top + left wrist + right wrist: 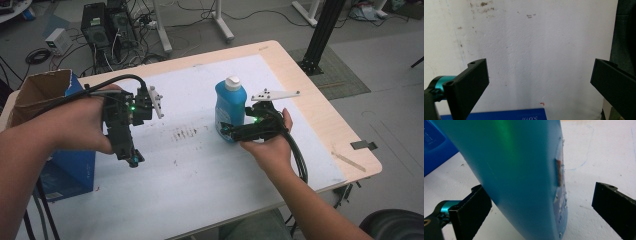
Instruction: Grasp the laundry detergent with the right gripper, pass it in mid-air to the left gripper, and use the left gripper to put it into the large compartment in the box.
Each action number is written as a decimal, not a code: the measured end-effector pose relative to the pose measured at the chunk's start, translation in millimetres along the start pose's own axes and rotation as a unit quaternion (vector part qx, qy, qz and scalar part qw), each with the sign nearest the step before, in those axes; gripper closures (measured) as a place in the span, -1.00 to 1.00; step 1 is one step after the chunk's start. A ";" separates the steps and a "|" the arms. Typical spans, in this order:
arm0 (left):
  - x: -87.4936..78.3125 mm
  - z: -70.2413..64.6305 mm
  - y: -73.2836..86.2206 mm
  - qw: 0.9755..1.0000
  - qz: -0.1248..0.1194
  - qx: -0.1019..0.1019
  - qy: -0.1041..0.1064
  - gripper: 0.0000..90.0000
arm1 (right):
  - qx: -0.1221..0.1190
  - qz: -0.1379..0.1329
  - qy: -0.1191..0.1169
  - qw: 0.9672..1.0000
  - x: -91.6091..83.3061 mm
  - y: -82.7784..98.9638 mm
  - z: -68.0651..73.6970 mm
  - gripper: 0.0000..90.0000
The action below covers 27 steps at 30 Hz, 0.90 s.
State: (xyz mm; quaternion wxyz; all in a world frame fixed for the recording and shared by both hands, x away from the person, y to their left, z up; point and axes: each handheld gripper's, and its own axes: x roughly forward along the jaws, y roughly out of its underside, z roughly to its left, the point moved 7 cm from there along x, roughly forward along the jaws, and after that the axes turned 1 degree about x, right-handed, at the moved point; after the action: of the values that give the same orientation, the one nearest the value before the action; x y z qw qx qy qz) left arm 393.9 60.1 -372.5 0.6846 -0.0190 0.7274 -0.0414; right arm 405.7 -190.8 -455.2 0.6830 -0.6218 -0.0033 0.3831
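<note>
A blue plastic bottle [230, 107] with a white cap [233, 82] stands upright on the white sheet [200, 170]. My right gripper [227, 131] is open around its lower part. In the right gripper view the bottle [519, 170] sits between the jaws. The left jaw is at its side and the right jaw stands well apart, so the right gripper [540, 192] is open. My left gripper [131, 157] is held over the sheet's left part and points down. It is open, and the left gripper [540, 72] has only bare sheet between its jaws.
A blue box [70, 172] with an open cardboard top [37, 95] stands at the table's left edge, close to my left hand; the box's edge [499, 115] lies just below the left jaws. The wooden table rim [320, 115] runs right of the sheet.
</note>
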 end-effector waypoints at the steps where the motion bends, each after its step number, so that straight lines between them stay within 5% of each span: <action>1: -0.1 0.3 0.9 1.000 0.002 -0.003 0.000 -0.96 | -0.002 -0.002 0.001 1.000 2.2 -0.5 1.1 -0.96; 27: 1.2 0.8 6.9 1.000 -0.003 -0.008 -0.001 -0.96 | -0.026 -0.049 0.031 0.998 16.4 -4.5 6.6 -0.89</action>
State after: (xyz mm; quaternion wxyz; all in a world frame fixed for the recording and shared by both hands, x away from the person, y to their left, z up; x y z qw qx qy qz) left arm 394.8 66.8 -374.3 0.6848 -0.0269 0.7273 -0.0375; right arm 416.4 -176.3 -457.6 0.6842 -0.6505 -0.0226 0.3289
